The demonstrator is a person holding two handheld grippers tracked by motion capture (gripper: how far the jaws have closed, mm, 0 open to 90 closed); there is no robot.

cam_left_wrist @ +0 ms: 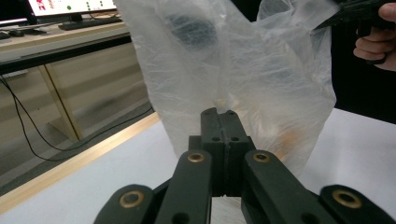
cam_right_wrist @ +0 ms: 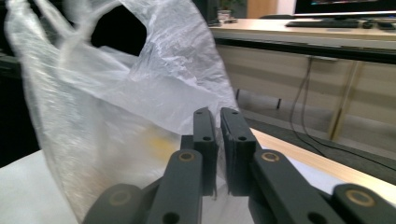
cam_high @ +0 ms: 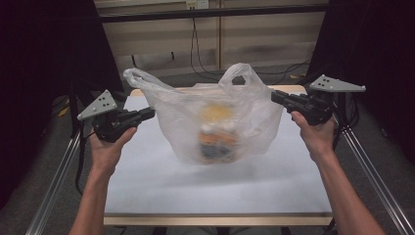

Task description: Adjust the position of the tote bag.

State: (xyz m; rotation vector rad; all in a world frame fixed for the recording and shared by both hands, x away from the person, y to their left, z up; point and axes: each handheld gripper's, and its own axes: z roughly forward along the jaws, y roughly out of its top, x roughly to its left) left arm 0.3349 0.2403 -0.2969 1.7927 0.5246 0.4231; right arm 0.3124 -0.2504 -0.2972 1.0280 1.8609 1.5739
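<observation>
Two grippers pinch opposite sides of a translucent plastic bag (cam_high: 215,122), apparently lifting it off the white table (cam_high: 215,191). The left gripper (cam_high: 147,115) has its jaws pressed shut on the film just ahead of it; the right gripper (cam_high: 279,98) clamps the far side, a thin slit between its jaws. Yellow and orange contents (cam_high: 215,134) sag between them, so the spread grip likely keeps the bag level.

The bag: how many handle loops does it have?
2. On the bag, one handle rises at the upper left, near the left gripper; the other handle rises near the right gripper.
</observation>
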